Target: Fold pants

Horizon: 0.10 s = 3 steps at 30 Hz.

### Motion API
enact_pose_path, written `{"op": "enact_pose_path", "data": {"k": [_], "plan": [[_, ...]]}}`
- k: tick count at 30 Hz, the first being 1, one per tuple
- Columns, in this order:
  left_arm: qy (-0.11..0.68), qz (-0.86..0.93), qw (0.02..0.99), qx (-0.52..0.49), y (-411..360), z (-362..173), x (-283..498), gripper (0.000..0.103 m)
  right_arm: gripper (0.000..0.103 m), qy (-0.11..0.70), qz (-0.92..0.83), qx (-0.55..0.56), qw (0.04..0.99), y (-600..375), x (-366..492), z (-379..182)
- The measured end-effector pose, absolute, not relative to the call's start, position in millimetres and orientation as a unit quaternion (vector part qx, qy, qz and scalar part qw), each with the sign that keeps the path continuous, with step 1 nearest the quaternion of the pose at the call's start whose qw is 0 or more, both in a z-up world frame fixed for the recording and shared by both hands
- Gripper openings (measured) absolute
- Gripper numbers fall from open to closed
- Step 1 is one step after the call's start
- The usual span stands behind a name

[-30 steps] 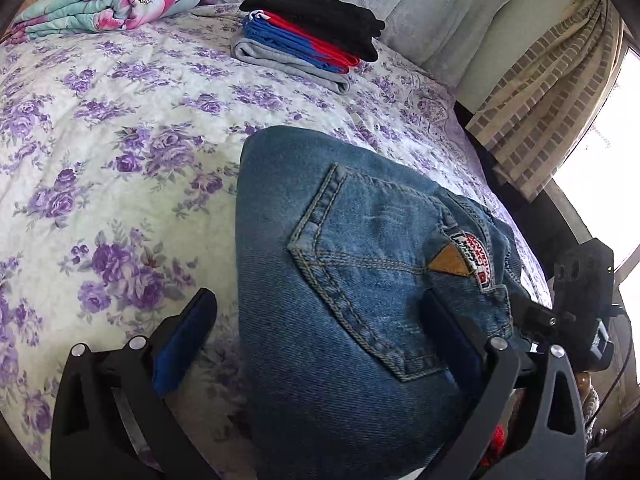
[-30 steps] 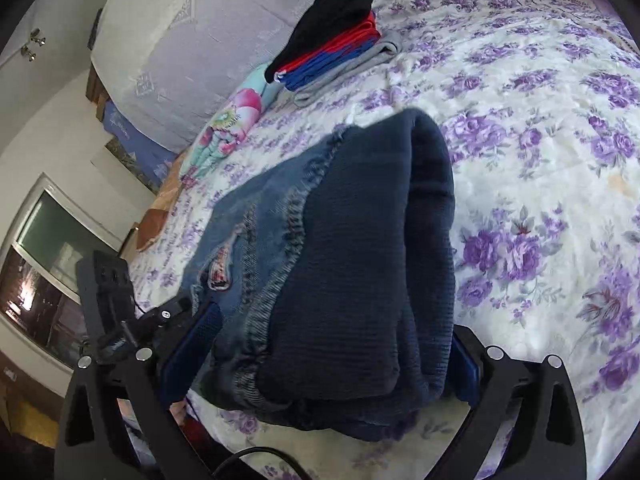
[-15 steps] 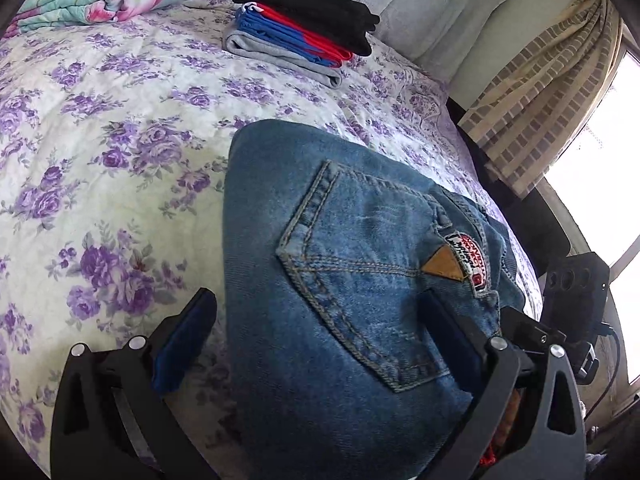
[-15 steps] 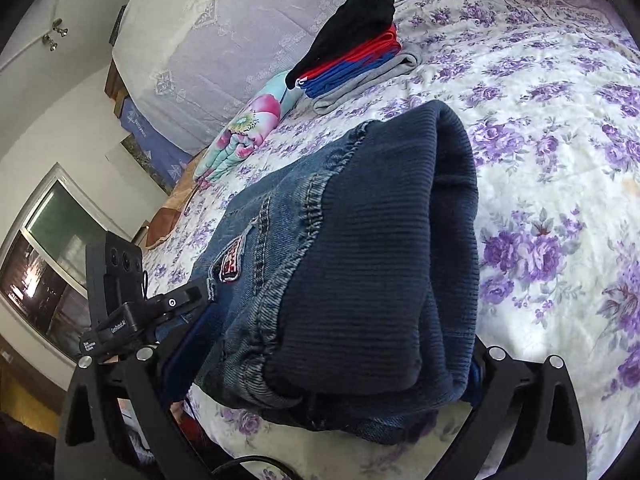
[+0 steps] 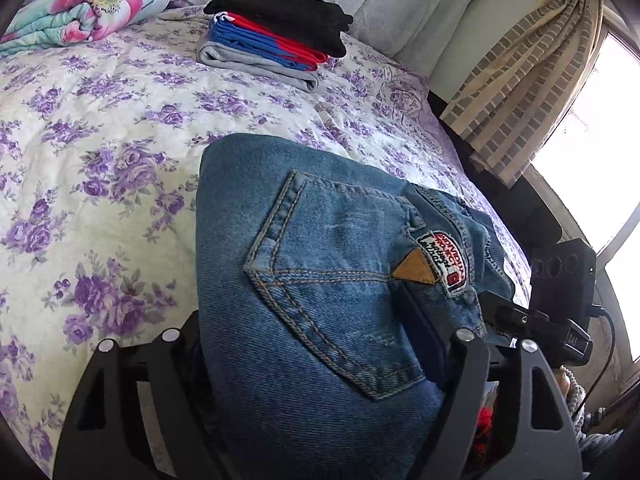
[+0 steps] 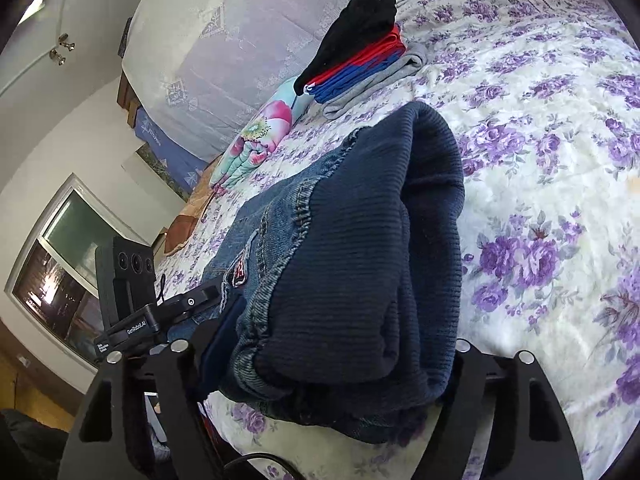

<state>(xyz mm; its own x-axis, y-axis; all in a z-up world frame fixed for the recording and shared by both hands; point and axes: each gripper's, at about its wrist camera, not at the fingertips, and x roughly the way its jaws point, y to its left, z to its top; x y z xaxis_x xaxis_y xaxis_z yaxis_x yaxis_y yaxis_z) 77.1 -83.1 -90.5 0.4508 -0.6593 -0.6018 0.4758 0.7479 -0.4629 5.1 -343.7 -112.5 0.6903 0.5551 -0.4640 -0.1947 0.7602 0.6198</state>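
The folded blue jeans (image 5: 312, 280) with a back pocket and a red-and-white patch fill the lower middle of the left wrist view. My left gripper (image 5: 316, 344) is shut on the jeans, which hide its fingertips. In the right wrist view the jeans (image 6: 352, 264) show their dark ribbed waistband end. My right gripper (image 6: 328, 356) is shut on that end from the other side. The bundle is held just above the floral bedspread (image 5: 100, 128).
A stack of folded clothes (image 5: 276, 44), grey, blue, red and black, lies at the far side of the bed, also in the right wrist view (image 6: 360, 52). A rolled floral blanket (image 5: 80, 12) lies left of it. A curtain (image 5: 524, 88) and window stand right.
Both grippers have closed in on the jeans and moved with them toward the stack of folded clothes.
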Motion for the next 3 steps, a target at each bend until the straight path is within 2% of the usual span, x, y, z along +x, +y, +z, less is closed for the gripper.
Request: {"op": "enact_pose_path", "data": {"k": [3], "plan": [[0.384, -0.335, 0.854, -0.105, -79.5, -86.6, 67.8, 0.066, 0.067, 0.316, 0.199, 0.230, 0.898, -333.9, -4.9, -108.5]]}}
